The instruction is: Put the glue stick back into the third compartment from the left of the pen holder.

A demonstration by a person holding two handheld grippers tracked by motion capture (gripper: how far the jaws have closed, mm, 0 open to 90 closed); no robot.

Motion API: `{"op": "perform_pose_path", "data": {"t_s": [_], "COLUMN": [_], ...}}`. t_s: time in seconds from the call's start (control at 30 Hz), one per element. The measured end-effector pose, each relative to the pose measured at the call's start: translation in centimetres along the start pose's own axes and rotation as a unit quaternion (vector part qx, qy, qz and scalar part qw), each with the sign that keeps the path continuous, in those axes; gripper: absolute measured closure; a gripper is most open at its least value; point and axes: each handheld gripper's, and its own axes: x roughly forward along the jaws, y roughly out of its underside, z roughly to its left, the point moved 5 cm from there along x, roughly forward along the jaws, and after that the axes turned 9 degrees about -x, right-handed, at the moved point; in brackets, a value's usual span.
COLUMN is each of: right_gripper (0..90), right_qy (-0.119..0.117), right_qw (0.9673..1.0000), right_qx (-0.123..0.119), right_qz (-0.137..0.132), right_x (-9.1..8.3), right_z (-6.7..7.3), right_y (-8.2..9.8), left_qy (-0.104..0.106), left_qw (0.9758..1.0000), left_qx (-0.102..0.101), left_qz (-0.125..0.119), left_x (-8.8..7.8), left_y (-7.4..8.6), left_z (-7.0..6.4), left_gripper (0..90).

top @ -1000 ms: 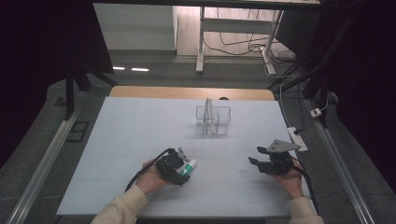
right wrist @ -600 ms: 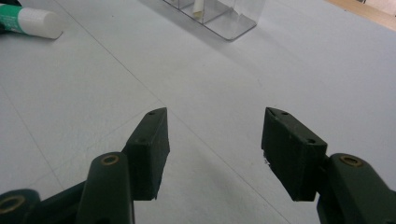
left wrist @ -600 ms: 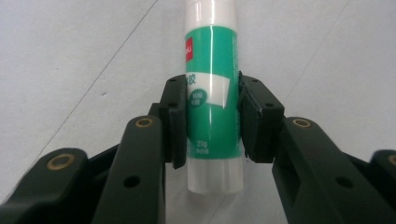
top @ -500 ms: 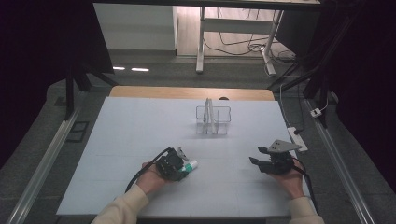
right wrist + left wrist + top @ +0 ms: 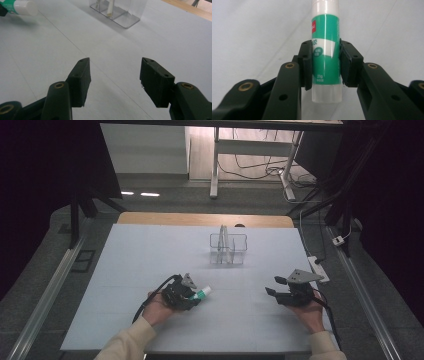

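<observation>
Flanking glue stick (image 5: 325,50): clear organizer (image 5: 228,249) beyond.

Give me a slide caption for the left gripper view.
Left gripper shut on a green-and-white glue stick above the white table.

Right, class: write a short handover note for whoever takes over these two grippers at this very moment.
Left gripper: jaws have just closed on the glue stick, gripped low on its body, near the table's front edge.
Right gripper: open, holding nothing, resting at the front right.
Clear organiser: mid-table, beyond both grippers, with a pale stick in it.
Done: glue stick gripped.
Left: probably lift it and carry it to the organiser.
</observation>
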Motion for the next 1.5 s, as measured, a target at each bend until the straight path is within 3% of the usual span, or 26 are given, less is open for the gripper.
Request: {"op": "perform_pose_path", "data": {"t_s": [0.33, 0.47, 0.63, 0.9, 1.2, 1.37, 1.5], "right_gripper": [41.9, 41.6, 40.6, 39.8, 38.6, 38.4, 38.4], "right_qy": [-0.022, -0.030, -0.045, -0.055, -0.064, -0.078, -0.081], "right_qw": [0.9995, 0.9991, 0.9971, 0.9948, 0.9933, 0.9901, 0.9895], "right_qx": [0.009, 0.013, 0.029, 0.045, 0.052, 0.064, 0.062], "right_qz": [-0.020, -0.027, -0.054, -0.072, -0.080, -0.098, -0.102], "right_x": [0.3, 0.6, 0.6, 0.9, 1.9, 2.2, 2.8], "right_z": [0.8, 1.1, 1.6, 2.3, 3.4, 4.0, 4.6], "right_y": [-0.7, -0.9, -1.9, -2.8, -4.0, -4.7, -5.2], "left_qy": [0.019, 0.017, 0.015, 0.016, 0.017, 0.014, 0.015], "left_qw": [0.9976, 0.9967, 0.9953, 0.9905, 0.9884, 0.9875, 0.9874], "left_qx": [-0.018, -0.014, -0.004, -0.001, 0.012, 0.019, 0.024], "left_qz": [-0.064, -0.078, -0.096, -0.137, -0.150, -0.156, -0.156], "left_x": [-1.6, -1.9, -2.2, -2.8, -2.3, -2.3, -2.0], "left_y": [-0.4, -0.5, -0.7, -1.1, -1.9, -2.2, -2.4], "left_z": [0.7, 0.7, 0.4, 0.4, 0.0, -0.3, -0.6], "left_gripper": [65.9, 66.0, 65.9, 65.9, 65.9, 65.9, 66.0]}}
